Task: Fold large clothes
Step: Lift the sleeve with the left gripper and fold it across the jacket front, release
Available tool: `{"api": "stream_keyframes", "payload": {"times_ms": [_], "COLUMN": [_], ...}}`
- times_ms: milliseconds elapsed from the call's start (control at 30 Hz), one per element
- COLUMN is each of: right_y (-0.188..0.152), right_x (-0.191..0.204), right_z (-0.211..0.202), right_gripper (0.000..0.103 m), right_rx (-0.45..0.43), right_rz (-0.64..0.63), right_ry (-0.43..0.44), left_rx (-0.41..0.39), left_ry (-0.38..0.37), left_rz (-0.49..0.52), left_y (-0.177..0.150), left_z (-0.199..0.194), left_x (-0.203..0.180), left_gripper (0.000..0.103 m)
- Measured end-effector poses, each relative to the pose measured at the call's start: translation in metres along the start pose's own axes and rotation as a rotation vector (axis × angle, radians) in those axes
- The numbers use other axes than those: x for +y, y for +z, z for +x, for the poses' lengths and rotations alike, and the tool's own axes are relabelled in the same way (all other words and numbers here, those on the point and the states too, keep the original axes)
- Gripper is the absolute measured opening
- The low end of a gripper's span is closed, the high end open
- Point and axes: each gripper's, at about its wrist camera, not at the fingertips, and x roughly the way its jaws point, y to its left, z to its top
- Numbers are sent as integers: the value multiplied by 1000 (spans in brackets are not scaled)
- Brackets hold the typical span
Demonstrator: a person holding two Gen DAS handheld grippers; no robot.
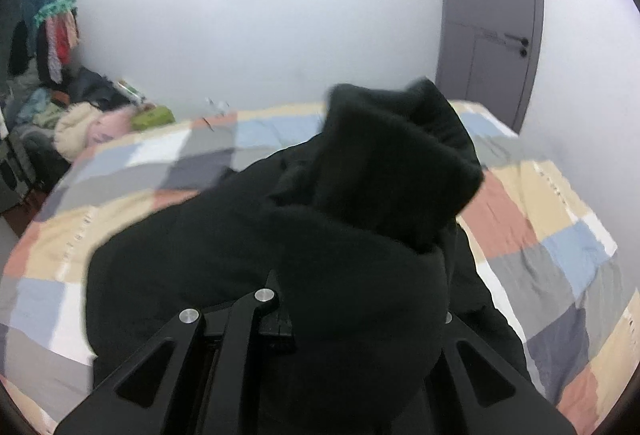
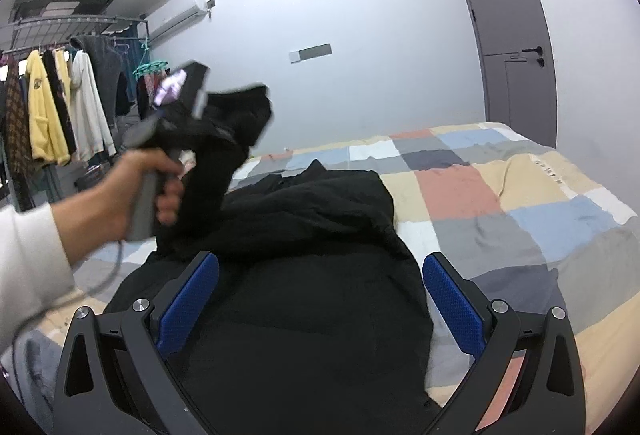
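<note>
Bedroom with pale walls, grey door (image 2: 516,35) and a bed under a patchwork quilt (image 2: 472,195). Left gripper (image 2: 212,103) clamped nearly shut on a bunched end of the black garment (image 2: 304,275), raised above the bed, gripped by a hand (image 2: 132,191) in a white sleeve (image 2: 28,255). Black cloth draped over the left fingers in their own view, hiding the tips. Right gripper (image 2: 320,291) wide open, blue pads (image 2: 452,299) either side of the cloth, touching nothing. Rest of the black garment spread flat on the quilt, near edge of the bed, lifted part trailing up to the left. Clothes rack (image 2: 60,95) with hanging jackets at far left, air conditioner (image 2: 180,15) on the wall above.
</note>
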Motion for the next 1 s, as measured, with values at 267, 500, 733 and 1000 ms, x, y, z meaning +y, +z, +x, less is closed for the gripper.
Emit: {"api": "stream_keyframes", "payload": {"times_ms": [267,500,733,1000], "right_y": [-4,-6,-5,-6], "right_x": [-13,-24,-26,-21], "right_z": [13,24,28,20], "right_gripper": [103,103,103,103], "right_rx": [32,53,58,44], "right_rz": [37,50,61,33], "right_ry": [31,36,28,16], "left_rx": [78,150,157,97], "left_ry": [-17,1,-4,-7], "left_rz": [9,29,-32,-68], "left_y": [-35,-47,-42,-37], "left_z": [64,89,68,22], "left_x": [-40,-40,-27,-17], "left_gripper": [9,9,11,24]}}
